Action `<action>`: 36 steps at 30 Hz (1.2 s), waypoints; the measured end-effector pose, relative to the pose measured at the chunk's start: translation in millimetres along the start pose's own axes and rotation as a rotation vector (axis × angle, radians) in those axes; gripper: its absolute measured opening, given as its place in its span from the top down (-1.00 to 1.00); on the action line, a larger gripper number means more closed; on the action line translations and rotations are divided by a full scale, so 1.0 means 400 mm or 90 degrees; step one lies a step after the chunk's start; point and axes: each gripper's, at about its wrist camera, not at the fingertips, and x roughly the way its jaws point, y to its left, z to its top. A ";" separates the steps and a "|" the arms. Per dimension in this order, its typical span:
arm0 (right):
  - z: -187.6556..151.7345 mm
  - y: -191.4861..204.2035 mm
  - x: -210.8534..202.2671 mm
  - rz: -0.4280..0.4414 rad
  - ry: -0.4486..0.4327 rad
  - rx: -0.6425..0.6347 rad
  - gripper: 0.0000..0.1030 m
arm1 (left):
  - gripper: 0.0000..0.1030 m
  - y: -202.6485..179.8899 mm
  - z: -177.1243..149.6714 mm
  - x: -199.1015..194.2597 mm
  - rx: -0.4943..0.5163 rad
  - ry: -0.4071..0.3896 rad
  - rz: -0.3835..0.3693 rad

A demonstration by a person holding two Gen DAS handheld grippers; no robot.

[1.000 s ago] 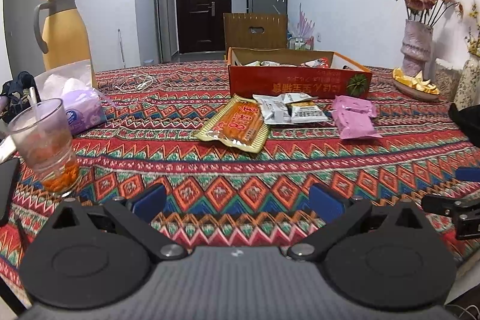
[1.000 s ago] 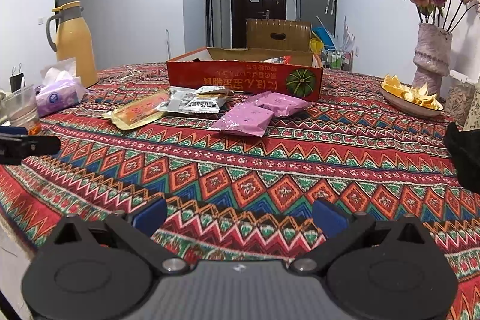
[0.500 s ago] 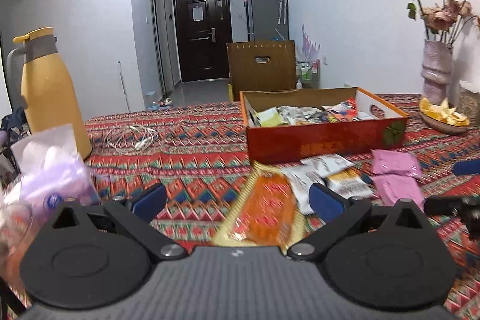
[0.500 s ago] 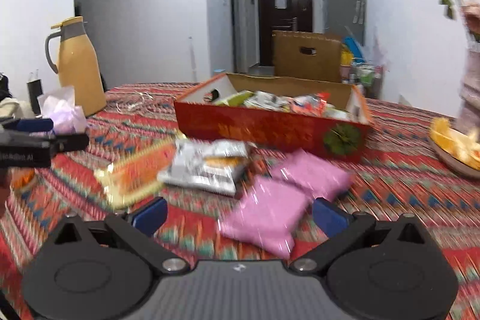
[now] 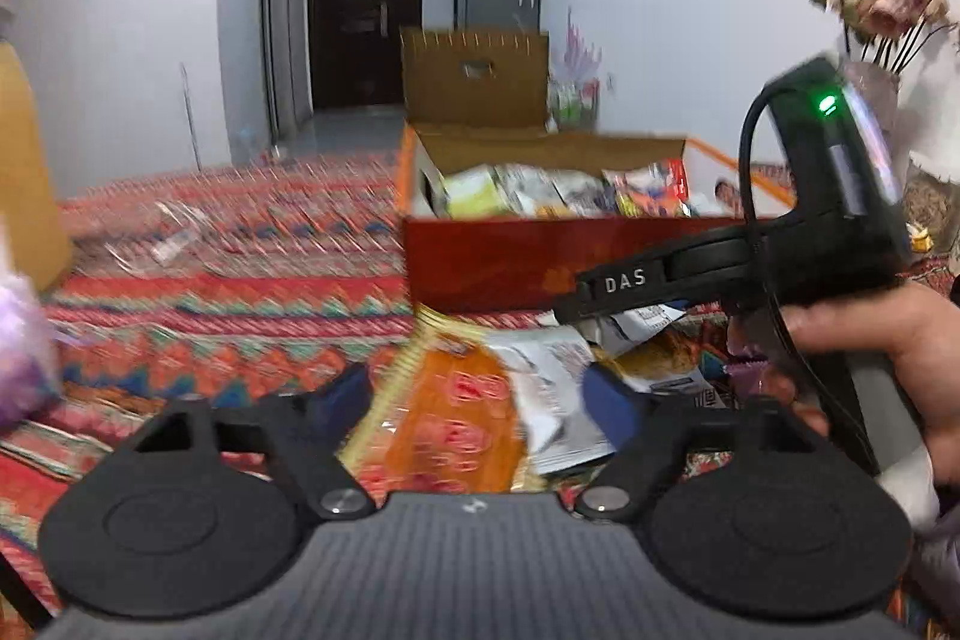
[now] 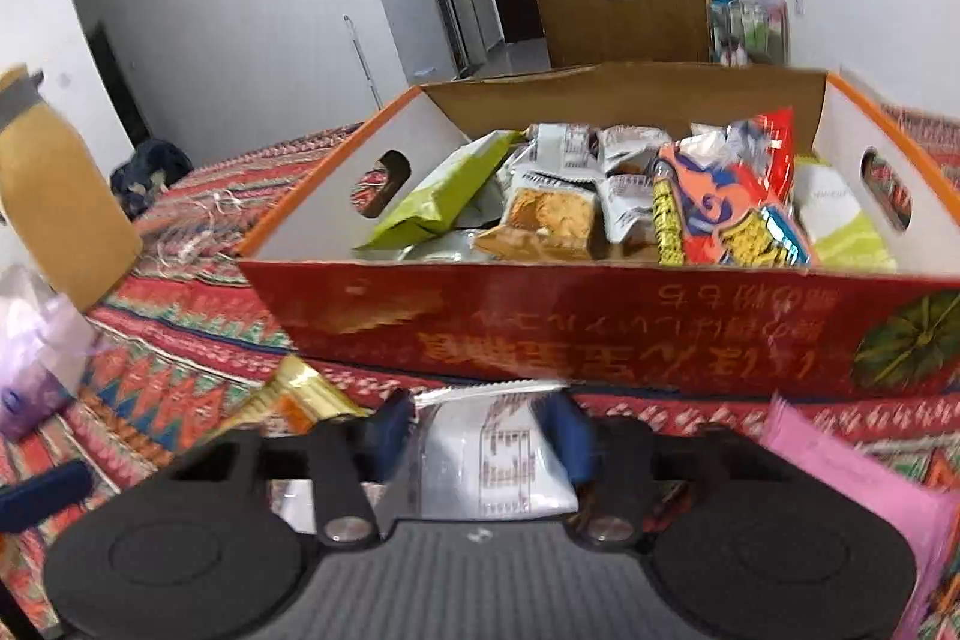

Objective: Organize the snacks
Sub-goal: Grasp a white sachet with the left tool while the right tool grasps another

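Observation:
A red cardboard box (image 6: 600,328) full of snack packets stands on the patterned tablecloth; it also shows in the left wrist view (image 5: 480,256). My right gripper (image 6: 489,430) has closed in on a white snack packet (image 6: 492,466) just in front of the box, a finger against each side. My left gripper (image 5: 486,400) is open over an orange snack packet (image 5: 462,424), with white packets (image 5: 552,400) beside it. The right gripper's body (image 5: 840,196) and the hand holding it fill the right of the left wrist view.
A pink packet (image 6: 852,484) lies right of my right gripper. A gold-edged packet (image 6: 294,400) lies to its left. A yellow thermos (image 6: 54,214) and a tissue pack (image 6: 36,370) stand at the left. A vase of dried flowers (image 5: 870,40) is at the right.
Both grippers moved forward and down toward the snacks in front of the box. My right gripper's fingers narrowed from wide open onto the white packet. The left gripper stayed open.

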 end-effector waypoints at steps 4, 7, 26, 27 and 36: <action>-0.022 -0.034 -0.048 0.002 -0.002 -0.008 0.16 | -0.32 -0.055 0.004 0.079 0.036 0.015 0.004; -0.047 -0.095 -0.134 0.001 -0.035 0.019 0.16 | -0.29 -0.096 -0.003 0.120 0.073 0.032 0.012; -0.445 -0.161 -0.533 -0.085 -0.081 -0.015 0.16 | 0.20 -0.157 -0.095 -0.204 -0.036 0.039 0.006; -0.463 -0.157 -0.538 -0.085 -0.077 -0.014 0.16 | 0.20 -0.164 -0.115 -0.225 -0.035 0.043 0.011; -0.540 -0.137 -0.615 -0.070 -0.101 -0.003 0.16 | 0.20 -0.177 -0.203 -0.332 -0.032 0.070 0.023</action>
